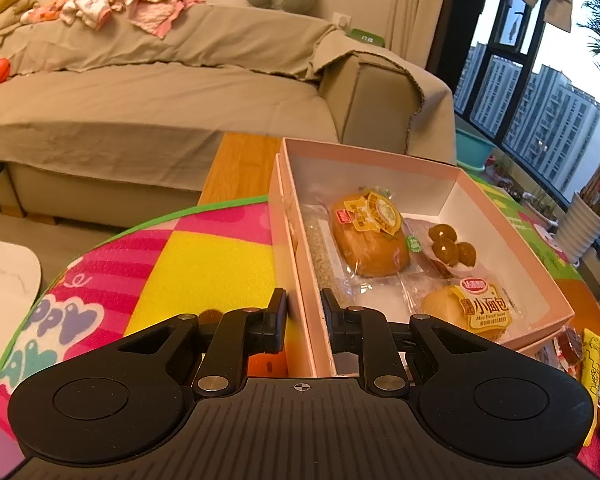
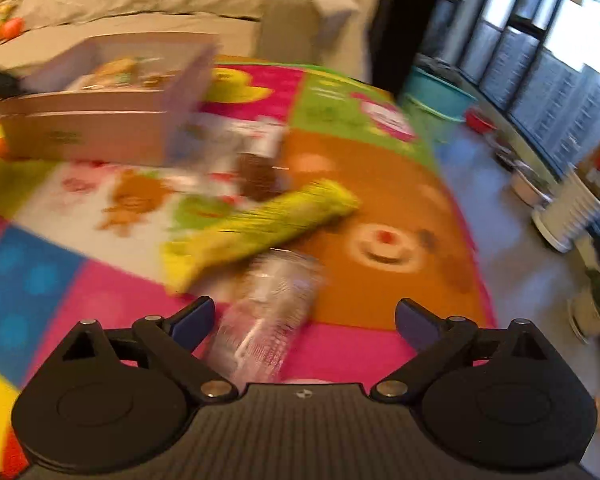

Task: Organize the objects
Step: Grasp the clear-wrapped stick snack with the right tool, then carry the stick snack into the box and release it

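Note:
A pink box (image 1: 500, 216) sits on a colourful play mat (image 1: 204, 256) and holds two wrapped bread rolls (image 1: 370, 240), a pack of dark round sweets (image 1: 452, 248) and a clear packet. My left gripper (image 1: 305, 306) is shut on the pink box's near left wall. The right wrist view is blurred. My right gripper (image 2: 305, 318) is open above a clear plastic packet (image 2: 268, 320). A yellow-green snack bar (image 2: 256, 232) and a brown wrapped snack (image 2: 260, 176) lie beyond it. The box (image 2: 100, 128) stands at the far left.
A beige sofa (image 1: 180, 92) with baby clothes stands behind the mat. A wooden bench (image 1: 244, 168) lies beside the box. A white marble tabletop (image 1: 4, 276) is at the left. A teal tub (image 2: 436, 96), plant pots and tall windows are on the right.

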A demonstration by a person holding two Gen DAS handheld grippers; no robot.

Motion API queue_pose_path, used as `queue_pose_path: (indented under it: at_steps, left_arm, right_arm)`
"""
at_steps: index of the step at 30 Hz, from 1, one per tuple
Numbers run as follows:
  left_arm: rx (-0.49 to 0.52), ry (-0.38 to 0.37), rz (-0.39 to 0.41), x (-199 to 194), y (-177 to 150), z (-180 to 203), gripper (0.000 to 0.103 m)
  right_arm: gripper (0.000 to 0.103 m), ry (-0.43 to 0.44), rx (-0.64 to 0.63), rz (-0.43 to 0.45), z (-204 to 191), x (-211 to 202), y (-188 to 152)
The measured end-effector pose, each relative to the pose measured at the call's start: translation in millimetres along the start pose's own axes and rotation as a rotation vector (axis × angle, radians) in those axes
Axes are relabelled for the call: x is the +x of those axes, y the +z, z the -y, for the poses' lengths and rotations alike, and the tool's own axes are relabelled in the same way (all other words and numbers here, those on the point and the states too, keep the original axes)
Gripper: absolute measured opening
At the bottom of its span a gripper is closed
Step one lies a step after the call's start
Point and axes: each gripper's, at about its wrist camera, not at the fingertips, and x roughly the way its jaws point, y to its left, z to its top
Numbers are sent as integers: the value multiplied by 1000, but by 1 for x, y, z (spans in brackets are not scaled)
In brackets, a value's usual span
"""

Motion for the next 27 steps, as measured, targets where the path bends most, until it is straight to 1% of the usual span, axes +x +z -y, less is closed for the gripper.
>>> queue_pose_path:
  at_steps: [2,3,5,6,7,8,9,11,15,17,20,24,27]
  left_arm:
    - [2,1,-1,0,0,1,20]
    - [2,0,-1,-1,1,0,20]
    - [3,0,-1,-1,1,1,20]
    - [3,1,-1,-1,1,0,20]
    - [2,1,-1,-1,1,0,20]
    - [2,1,0,-1,1,0,20]
    - [1,0,0,-1,1,0,20]
    - [2,0,0,-1,1,1,20]
    - [7,3,-3,-1,1,1,20]
    - [7,3,-3,-1,1,1,20]
    - [7,3,-2,-1,0,1,20]
    - [6,2,-1,-1,0,1,20]
    - [8,2,0,-1,0,0,20]
  right_arm:
    - [82,12,70,-17,15,4,3]
    - [74,44,114,-28,23,5,3]
    - [68,99,163,-37,27,7,3]
    - [61,106,148,-28,23,6,3]
    - [52,110,123,-18,18,5,4]
    - [49,113,92,-6,12,3,4]
    - [42,110,67,1,5,1,4]
    - [38,102,36,8,-2,-1,5]
    - [37,113,43,-1,-1,-3,9]
    - [37,136,26,17,-3,-12,13]
    - [37,179,-5,97,-6,-39,25]
    - [37,227,-17,257,-7,-80,59]
    - [37,298,-9,358,-13,-98,88]
